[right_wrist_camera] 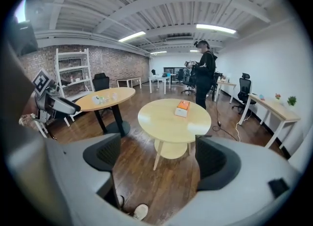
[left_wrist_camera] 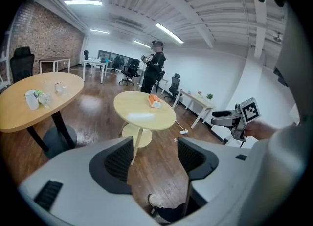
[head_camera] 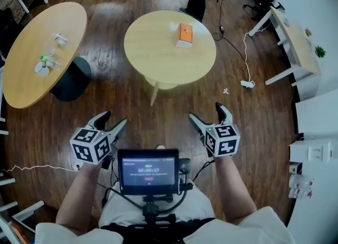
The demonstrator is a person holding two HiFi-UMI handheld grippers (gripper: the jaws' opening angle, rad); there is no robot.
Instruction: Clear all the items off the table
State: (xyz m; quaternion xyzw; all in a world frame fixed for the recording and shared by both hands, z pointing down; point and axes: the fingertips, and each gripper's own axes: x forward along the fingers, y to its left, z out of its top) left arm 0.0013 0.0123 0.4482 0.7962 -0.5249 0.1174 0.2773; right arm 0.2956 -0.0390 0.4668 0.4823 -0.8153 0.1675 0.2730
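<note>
An orange and white box (head_camera: 184,34) lies on the far side of the round light-wood table (head_camera: 158,58). It also shows as the box (left_wrist_camera: 155,101) and the box (right_wrist_camera: 182,107) in the two gripper views. My left gripper (head_camera: 113,120) and right gripper (head_camera: 207,112) are held side by side over the wooden floor, well short of that table. Both are open with nothing between their jaws, as the left gripper (left_wrist_camera: 154,159) and right gripper (right_wrist_camera: 159,159) views show. An oval table (head_camera: 31,79) at the left carries a plastic bottle (head_camera: 59,39), a white cup (head_camera: 41,67) and some small items.
A person in dark clothes (right_wrist_camera: 203,73) stands just behind the round table. A white desk (head_camera: 293,42) and office chairs are at the right, with a cable and power strip (head_camera: 246,83) on the floor. A screen (head_camera: 148,170) is mounted at my chest.
</note>
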